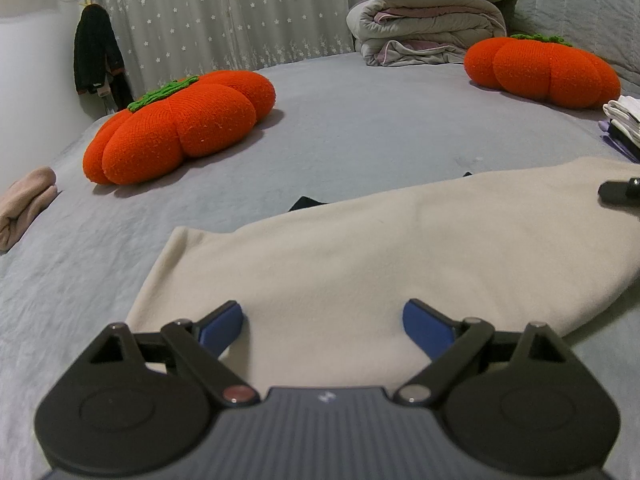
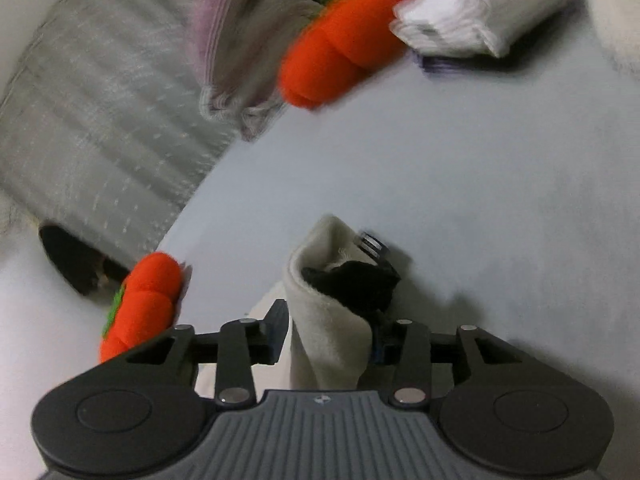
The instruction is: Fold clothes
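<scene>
A cream garment (image 1: 380, 248) lies spread flat on the grey bed (image 1: 360, 128), with a black layer peeking out along its far edge. My left gripper (image 1: 322, 320) hovers open over the garment's near edge, its blue pads (image 1: 224, 322) wide apart with nothing pinched between them. In the blurred right wrist view, my right gripper (image 2: 330, 330) is shut on a raised fold of the cream garment (image 2: 316, 280). The fold stands up between the fingers and shows a black lining (image 2: 356, 284) and a metal snap (image 2: 372, 245).
Two orange pumpkin cushions (image 1: 180, 128) (image 1: 544, 72) sit on the bed. Folded quilts (image 1: 428, 28) are stacked at the back. White folded clothes (image 1: 624, 116) lie at the right edge, a rolled pinkish cloth (image 1: 24, 204) at the left. A black garment (image 1: 96, 56) hangs on the wall.
</scene>
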